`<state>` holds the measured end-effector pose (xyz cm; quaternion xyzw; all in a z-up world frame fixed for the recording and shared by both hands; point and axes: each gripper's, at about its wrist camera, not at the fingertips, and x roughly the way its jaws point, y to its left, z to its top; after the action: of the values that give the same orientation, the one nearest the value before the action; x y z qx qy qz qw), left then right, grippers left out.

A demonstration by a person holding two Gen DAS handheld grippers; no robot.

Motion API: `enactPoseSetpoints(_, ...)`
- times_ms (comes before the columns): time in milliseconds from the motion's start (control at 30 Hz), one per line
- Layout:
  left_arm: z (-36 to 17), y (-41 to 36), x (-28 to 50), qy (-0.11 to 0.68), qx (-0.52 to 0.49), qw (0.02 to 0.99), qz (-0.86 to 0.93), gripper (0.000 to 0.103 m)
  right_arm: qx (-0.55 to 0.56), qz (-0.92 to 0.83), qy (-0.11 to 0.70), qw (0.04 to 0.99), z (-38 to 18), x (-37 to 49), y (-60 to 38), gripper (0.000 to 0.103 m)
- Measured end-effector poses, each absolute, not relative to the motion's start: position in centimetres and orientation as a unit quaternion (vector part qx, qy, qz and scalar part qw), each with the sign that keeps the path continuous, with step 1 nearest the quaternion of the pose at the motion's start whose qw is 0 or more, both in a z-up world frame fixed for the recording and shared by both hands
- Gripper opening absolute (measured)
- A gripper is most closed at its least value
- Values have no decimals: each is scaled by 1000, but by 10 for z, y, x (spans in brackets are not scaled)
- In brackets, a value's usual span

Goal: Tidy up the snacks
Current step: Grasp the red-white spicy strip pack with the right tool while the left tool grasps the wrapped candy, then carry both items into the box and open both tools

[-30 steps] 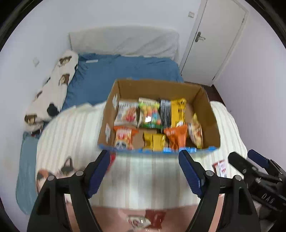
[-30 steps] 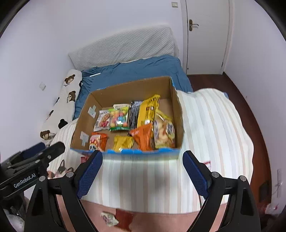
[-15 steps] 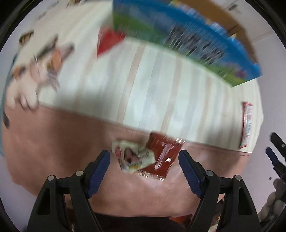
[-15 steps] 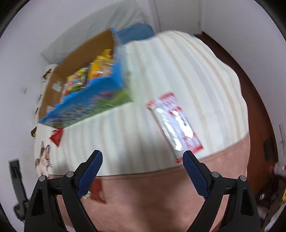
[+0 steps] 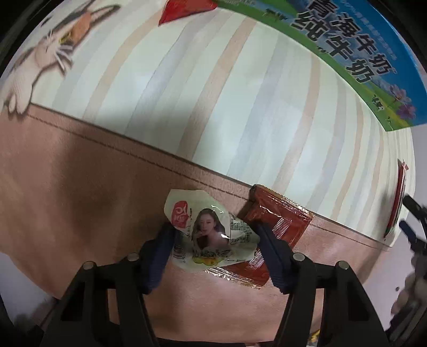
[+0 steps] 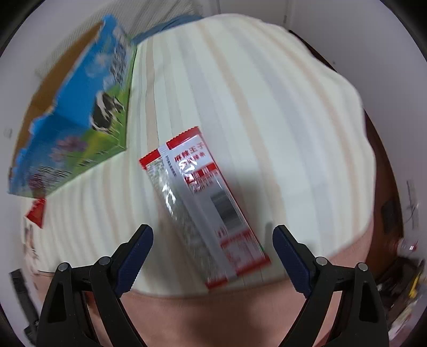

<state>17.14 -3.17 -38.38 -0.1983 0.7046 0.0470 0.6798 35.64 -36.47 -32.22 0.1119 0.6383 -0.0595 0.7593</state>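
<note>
A crumpled white snack packet (image 5: 210, 235) with a printed portrait lies on the pink band of the blanket, partly over a dark red packet (image 5: 280, 221). My left gripper (image 5: 213, 237) points down at it, jaws closing, and both blue fingertips (image 5: 165, 240) touch the white packet's edges. In the right wrist view, a long red-and-silver packet (image 6: 202, 202) lies on the striped blanket. My right gripper (image 6: 213, 240) hangs open over its near end without touching it. The blue-and-green cardboard box (image 6: 74, 120) stands to the upper left.
The box wall (image 5: 347, 61) runs across the top right of the left wrist view, with a red packet (image 5: 184, 10) poking out beside it. A cat print (image 5: 40, 61) marks the blanket. The dark floor (image 6: 387, 213) and clutter lie beyond the bed's right edge.
Both grippers dropped from a high view of the box to just above the blanket. The left jaws narrowed onto the white packet. The right jaws stayed wide over the red-and-silver packet.
</note>
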Motion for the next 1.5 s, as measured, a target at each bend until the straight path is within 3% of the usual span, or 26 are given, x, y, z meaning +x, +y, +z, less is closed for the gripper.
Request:
enactPoseSetpoints(67, -381, -34, 170, 702, -192, 684, 49, 61, 93, -56, 647, 755, -336, 366, -360, 88)
enactPoseSetpoints(133, -380, -34, 168, 700, -190, 686, 53, 61, 67, -57, 644, 760, -341, 370, -352, 72)
enactPoseSetpoints(200, -379, -30, 167, 699, -192, 686, 58, 61, 47, -53, 637, 767, -339, 369, -344, 66)
enactPoseSetpoints(433, -378, -7, 161, 693, -185, 692, 81, 61, 49, -18, 651, 757, -344, 329, -311, 64)
enactPoseSetpoints(567, -381, -1, 163, 696, -184, 689, 83, 61, 107, 1, 671, 733, -355, 293, -290, 64)
enactPoseSetpoints(733, -380, 6, 169, 692, -171, 696, 82, 61, 156, 33, 695, 702, -362, 276, -266, 76)
enactPoseSetpoints(1000, -379, -7, 165, 691, -138, 706, 71, 61, 39, 4, 696, 717, -369, 275, -221, 78)
enactPoseSetpoints(1067, -379, -17, 166, 690, -130, 709, 67, 61, 12, -7, 683, 730, -371, 270, -212, 70)
enactPoseSetpoints(1133, -376, -26, 171, 689, -124, 711, 62, 61, 0, -8, 673, 739, -372, 267, -204, 55)
enactPoseSetpoints(1200, -375, -22, 169, 687, -119, 714, 59, 61, 6, -9, 666, 746, -369, 265, -201, 50)
enactPoseSetpoints(1500, -329, -23, 178, 670, -123, 732, 26, 61, 87, 17, 648, 756, -332, 276, -209, 46)
